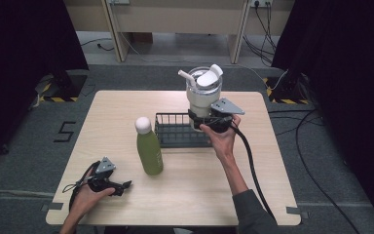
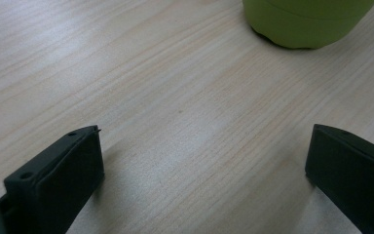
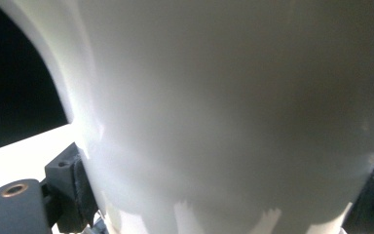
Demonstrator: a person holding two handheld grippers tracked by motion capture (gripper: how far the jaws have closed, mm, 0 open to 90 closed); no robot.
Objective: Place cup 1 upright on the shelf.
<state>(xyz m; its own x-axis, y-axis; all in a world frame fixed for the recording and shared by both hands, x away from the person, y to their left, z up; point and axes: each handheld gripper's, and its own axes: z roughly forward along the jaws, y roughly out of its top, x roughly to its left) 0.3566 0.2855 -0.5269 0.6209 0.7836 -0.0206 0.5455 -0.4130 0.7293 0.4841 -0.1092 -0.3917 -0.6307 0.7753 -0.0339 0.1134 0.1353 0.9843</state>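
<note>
Clearly the work in hand concerns the white tumbler (image 1: 203,95), a lidded cup with a straw and a flip cap. The right gripper (image 1: 209,120) has its jaws clamped on the tumbler's narrow lower body, as the right gripper view confirms: the pale wall of the cup sits squarely between the two black jaws. The tumbler is held upright at the right end of the black wire basket (image 1: 177,130), which stands on the far half of the wooden table (image 1: 195,195). Its base looks to be at about rim height (whether it touches the basket floor I cannot tell, since the gripper covers it).

By my reading the job is roughly half done: one vessel is gripped at the basket, while the green bottle (image 1: 149,146) with its white cap stands untouched on the table just left of the basket. Whether the tumbler is going in or coming out cannot be judged from this moment alone.

The left gripper (image 1: 121,185) rests low on the near-left part of the table, jaws spread wide and holding nothing; its own view shows bare wood between them and the bottle's green base, cut off at the top edge.

The tumbler's base and the basket's right wall are hidden behind the hand.
</note>
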